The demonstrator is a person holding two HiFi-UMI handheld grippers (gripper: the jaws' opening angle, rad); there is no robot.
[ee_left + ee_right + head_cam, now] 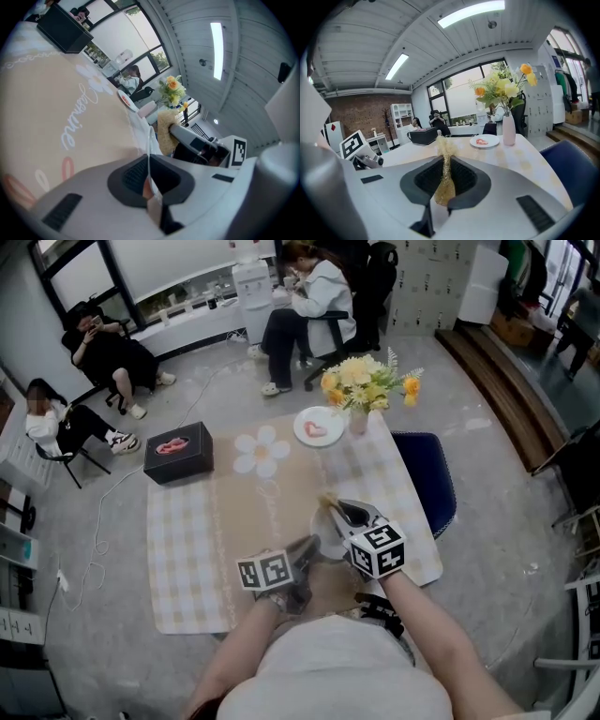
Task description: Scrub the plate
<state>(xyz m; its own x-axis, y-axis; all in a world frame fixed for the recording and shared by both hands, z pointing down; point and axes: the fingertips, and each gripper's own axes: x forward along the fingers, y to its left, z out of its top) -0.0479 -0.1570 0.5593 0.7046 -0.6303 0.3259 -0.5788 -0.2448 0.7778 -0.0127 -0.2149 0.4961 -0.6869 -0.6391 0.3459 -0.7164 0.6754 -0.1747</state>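
Note:
A thin white plate (325, 538) is held on edge just above the beige tablecloth, near the table's front. My left gripper (309, 547) is shut on its rim; in the left gripper view the plate (149, 149) shows as a narrow white line between the jaws of that gripper (149, 182). My right gripper (339, 509) is shut on a straw-yellow scrubber (445, 174), which sticks out past the jaws of the gripper (445, 182). The scrubber (165, 130) sits right beside the plate's far face; whether they touch is unclear.
A small plate with pink food (319, 426) and a vase of yellow flowers (361, 382) stand at the table's far edge. A black box (178, 452) sits at the far left corner. A blue chair (429, 476) is at the right. Several people sit beyond.

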